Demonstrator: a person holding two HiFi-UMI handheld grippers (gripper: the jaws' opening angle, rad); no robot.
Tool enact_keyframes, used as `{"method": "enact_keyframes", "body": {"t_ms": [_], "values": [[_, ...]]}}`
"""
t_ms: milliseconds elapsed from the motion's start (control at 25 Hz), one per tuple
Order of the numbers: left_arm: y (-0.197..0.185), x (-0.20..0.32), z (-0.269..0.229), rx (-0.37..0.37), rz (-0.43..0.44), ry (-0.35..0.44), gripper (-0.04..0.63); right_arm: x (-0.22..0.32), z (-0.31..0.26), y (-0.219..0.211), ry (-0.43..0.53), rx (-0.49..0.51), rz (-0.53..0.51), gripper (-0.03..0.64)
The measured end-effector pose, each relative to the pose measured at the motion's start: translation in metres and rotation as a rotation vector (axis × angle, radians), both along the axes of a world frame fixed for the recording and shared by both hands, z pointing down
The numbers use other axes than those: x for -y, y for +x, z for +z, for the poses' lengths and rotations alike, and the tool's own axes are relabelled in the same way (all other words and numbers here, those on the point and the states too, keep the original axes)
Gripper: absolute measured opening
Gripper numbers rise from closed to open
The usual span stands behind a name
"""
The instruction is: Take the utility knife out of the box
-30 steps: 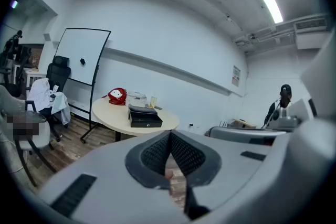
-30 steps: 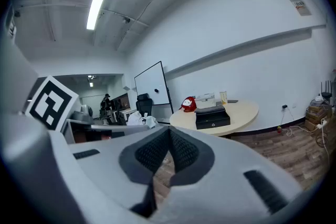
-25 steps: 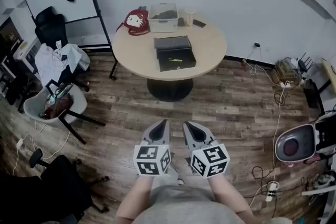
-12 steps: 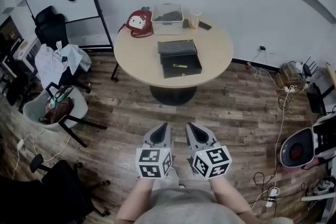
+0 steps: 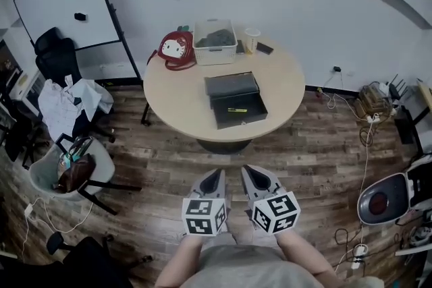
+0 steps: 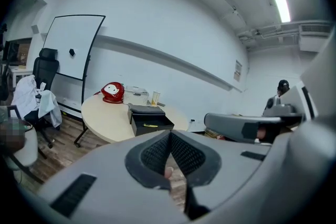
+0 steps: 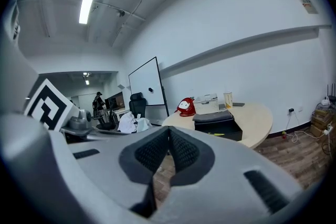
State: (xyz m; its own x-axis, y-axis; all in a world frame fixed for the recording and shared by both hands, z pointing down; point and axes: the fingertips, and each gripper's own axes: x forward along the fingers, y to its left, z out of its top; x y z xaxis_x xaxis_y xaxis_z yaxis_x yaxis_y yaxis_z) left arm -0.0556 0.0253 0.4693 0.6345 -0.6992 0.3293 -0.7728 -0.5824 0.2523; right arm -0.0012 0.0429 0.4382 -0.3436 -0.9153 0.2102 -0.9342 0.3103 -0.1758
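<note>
An open black box (image 5: 237, 101) lies on a round wooden table (image 5: 177, 101); its lid is folded back. A yellow utility knife (image 5: 237, 110) rests inside it. The box also shows in the left gripper view as a black box (image 6: 150, 122) and in the right gripper view as a black box (image 7: 217, 125). My left gripper (image 5: 217, 174) and right gripper (image 5: 247, 170) hang side by side over the floor, short of the table. Both are shut with nothing between their jaws.
On the table's far side sit a red bag (image 5: 175, 48), a white basket (image 5: 214, 34), a cup (image 5: 252, 38) and a dark phone (image 5: 264, 48). A whiteboard (image 5: 61, 0) and chairs (image 5: 67, 168) stand at the left. Cables and a round appliance (image 5: 383, 197) lie at the right.
The table and box have come lower in the head view and look larger. Both grippers stay side by side and shut.
</note>
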Motion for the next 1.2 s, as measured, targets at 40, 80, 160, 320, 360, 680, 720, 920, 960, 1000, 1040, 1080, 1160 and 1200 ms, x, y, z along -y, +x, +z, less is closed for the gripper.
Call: {"method": "enact_keyframes", "body": {"t_ms": [40, 80, 160, 320, 360, 680, 720, 920, 960, 1000, 1040, 1080, 1160, 1200], "values": [[-0.002, 0.010, 0.000, 0.001, 0.006, -0.002, 0.002, 0.008, -0.001, -0.002, 0.002, 0.000, 0.005, -0.003], [-0.004, 0.019, 0.000, 0.002, 0.010, -0.005, 0.002, 0.016, -0.001, -0.004, 0.002, -0.001, 0.010, -0.003], [-0.009, 0.036, 0.000, 0.003, 0.012, -0.009, 0.002, 0.031, -0.001, -0.006, 0.000, -0.005, 0.016, -0.003], [-0.015, 0.063, 0.001, -0.006, 0.016, -0.018, 0.002, 0.056, -0.001, -0.007, -0.006, -0.004, 0.024, -0.003], [-0.016, 0.069, 0.001, -0.007, 0.015, -0.020, 0.002, 0.062, -0.001, -0.006, -0.006, -0.003, 0.029, -0.003], [-0.015, 0.110, 0.013, 0.006, -0.009, -0.025, 0.002, 0.109, 0.009, 0.015, -0.023, 0.034, 0.054, -0.002], [-0.013, 0.115, 0.016, 0.010, -0.011, -0.029, 0.002, 0.116, 0.010, 0.020, -0.022, 0.033, 0.056, -0.002], [0.002, 0.151, 0.029, 0.024, -0.023, -0.037, 0.002, 0.158, 0.021, 0.044, -0.033, 0.016, 0.048, -0.002], [0.006, 0.159, 0.031, 0.024, -0.028, -0.038, 0.002, 0.166, 0.024, 0.050, -0.039, 0.008, 0.044, -0.002], [0.010, 0.168, 0.032, 0.022, -0.034, -0.037, 0.002, 0.175, 0.026, 0.055, -0.044, -0.003, 0.037, -0.002], [0.015, 0.177, 0.032, 0.021, -0.040, -0.036, 0.002, 0.184, 0.028, 0.061, -0.047, -0.016, 0.030, -0.002], [0.021, 0.187, 0.032, 0.021, -0.047, -0.034, 0.002, 0.194, 0.029, 0.066, -0.047, -0.027, 0.023, -0.002], [0.033, 0.207, 0.031, 0.019, -0.058, -0.028, 0.002, 0.214, 0.029, 0.079, -0.047, -0.038, 0.010, -0.002], [0.038, 0.215, 0.031, 0.016, -0.066, -0.027, 0.002, 0.223, 0.030, 0.085, -0.049, -0.040, 0.002, -0.002]]}}
